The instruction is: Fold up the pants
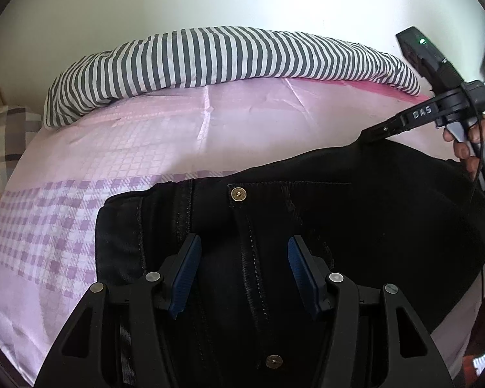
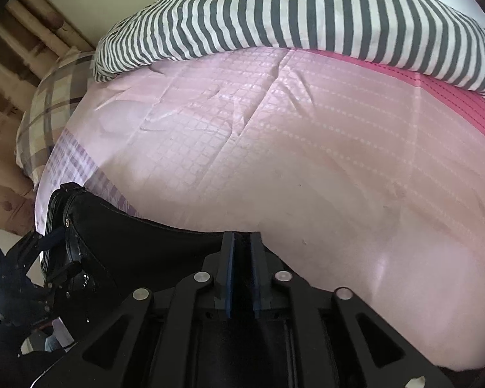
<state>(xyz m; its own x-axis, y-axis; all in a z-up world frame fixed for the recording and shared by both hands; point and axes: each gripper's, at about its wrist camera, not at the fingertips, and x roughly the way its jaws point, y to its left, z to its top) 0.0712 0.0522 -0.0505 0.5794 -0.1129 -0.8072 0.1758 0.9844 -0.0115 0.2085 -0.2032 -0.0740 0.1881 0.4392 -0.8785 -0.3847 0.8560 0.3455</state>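
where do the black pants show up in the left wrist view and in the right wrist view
Left wrist: the pants fill the lower centre and right, beneath the open left gripper; the right gripper pinches their far edge at right.
Right wrist: the pants lie at lower left, running to the shut right gripper at bottom centre.
Shared landmark: the striped pillow along the top of both views.

My left gripper (image 1: pixel 242 271) sits with jaws spread over the black pants (image 1: pixel 323 226), waistband button (image 1: pixel 238 193) just ahead. Right gripper (image 1: pixel 376 132) pinches the pants' far edge. Striped duvet (image 1: pixel 226 55) behind on pink sheet (image 1: pixel 129 135).
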